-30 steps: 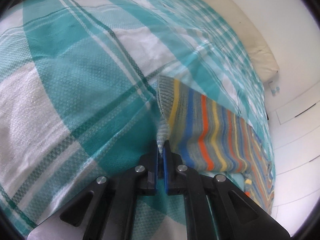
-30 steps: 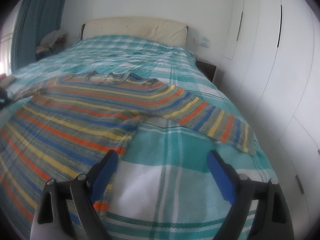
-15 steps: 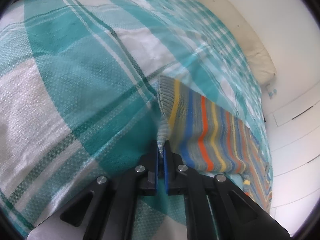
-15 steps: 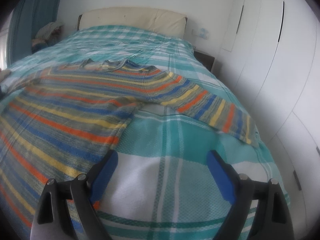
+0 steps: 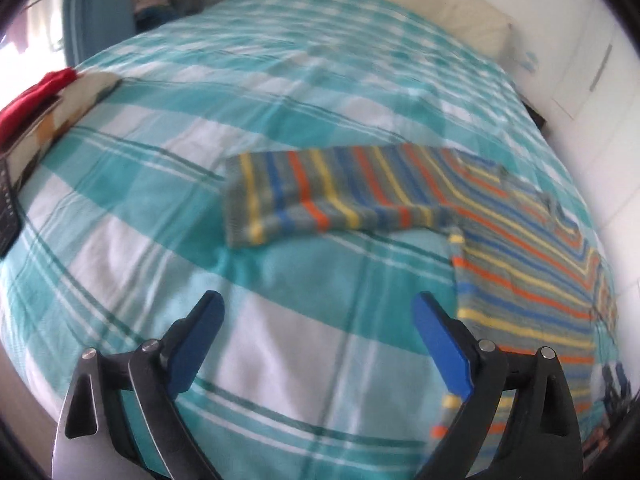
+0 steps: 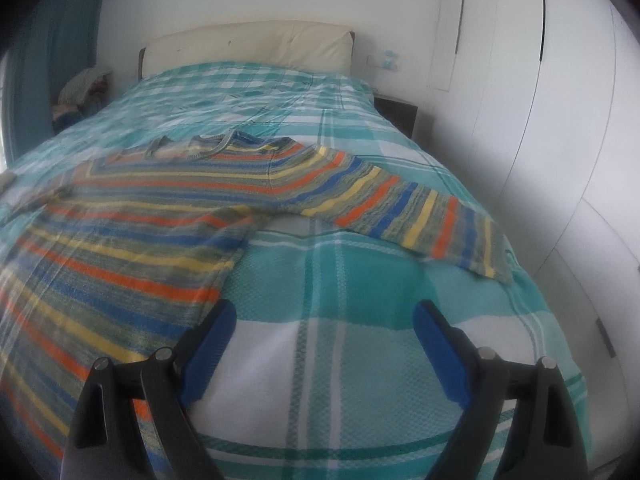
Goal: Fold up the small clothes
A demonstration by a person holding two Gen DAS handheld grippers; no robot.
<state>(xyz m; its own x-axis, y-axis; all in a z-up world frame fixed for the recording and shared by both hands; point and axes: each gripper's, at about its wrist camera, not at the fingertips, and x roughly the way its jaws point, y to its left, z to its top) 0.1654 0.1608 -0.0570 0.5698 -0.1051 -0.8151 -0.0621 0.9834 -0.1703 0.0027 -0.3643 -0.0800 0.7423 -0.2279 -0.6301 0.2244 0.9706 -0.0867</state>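
Observation:
A striped knit sweater (image 6: 132, 220) in orange, blue, yellow and grey lies flat on the teal plaid bedspread (image 6: 340, 288), both sleeves spread out. In the left wrist view its left sleeve (image 5: 320, 196) lies ahead of my left gripper (image 5: 318, 312), which is open, empty and held above the bed. The sweater body (image 5: 528, 276) lies to the right. My right gripper (image 6: 324, 320) is open and empty, above the bedspread beside the sweater's side edge. The right sleeve (image 6: 404, 212) stretches toward the bed's right edge.
A cream headboard (image 6: 248, 48) stands at the far end. White wardrobe doors (image 6: 540, 120) run along the right. A dark nightstand (image 6: 398, 114) sits by the bed. A folded pile with a red garment (image 5: 36, 100) lies at the bed's left edge.
My left gripper has let go of the left sleeve cuff, opened and pulled back and up; the sleeve now lies flat. My right gripper moved slightly forward.

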